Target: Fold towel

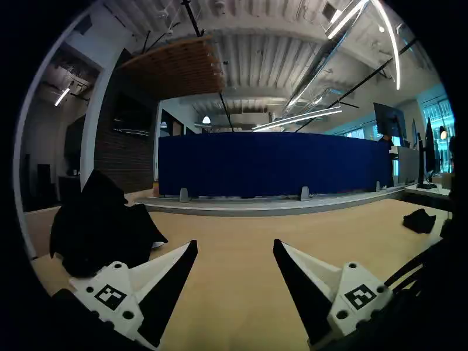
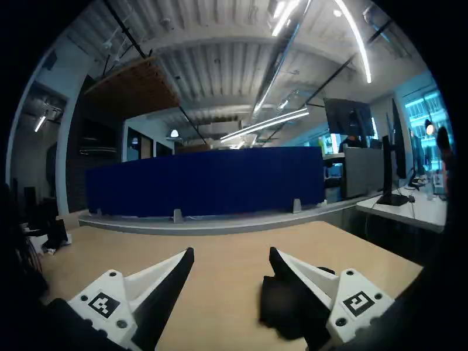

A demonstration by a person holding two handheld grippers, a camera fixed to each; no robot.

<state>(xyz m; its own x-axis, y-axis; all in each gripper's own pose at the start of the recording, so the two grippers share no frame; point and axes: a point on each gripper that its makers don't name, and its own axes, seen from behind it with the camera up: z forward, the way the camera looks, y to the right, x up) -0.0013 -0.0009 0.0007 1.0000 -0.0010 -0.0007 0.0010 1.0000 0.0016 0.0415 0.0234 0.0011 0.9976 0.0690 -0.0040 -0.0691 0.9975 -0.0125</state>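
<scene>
One broad pale wooden table (image 1: 345, 228) runs up to a long blue partition (image 1: 269, 164) standing along its far edge. In the left gripper view a crumpled black towel (image 1: 99, 225) lies heaped on the table at the left, just beyond the left gripper (image 1: 234, 245), whose jaws are spread wide with only bare wood between them, and a small black cloth (image 1: 419, 220) lies well apart at the far right. In the right gripper view the right gripper (image 2: 231, 251) also has its jaws apart and grips nothing, while a dark cloth (image 2: 284, 301) lies on the table against the inner side of its right-hand finger; whether they touch, I cannot tell.
</scene>
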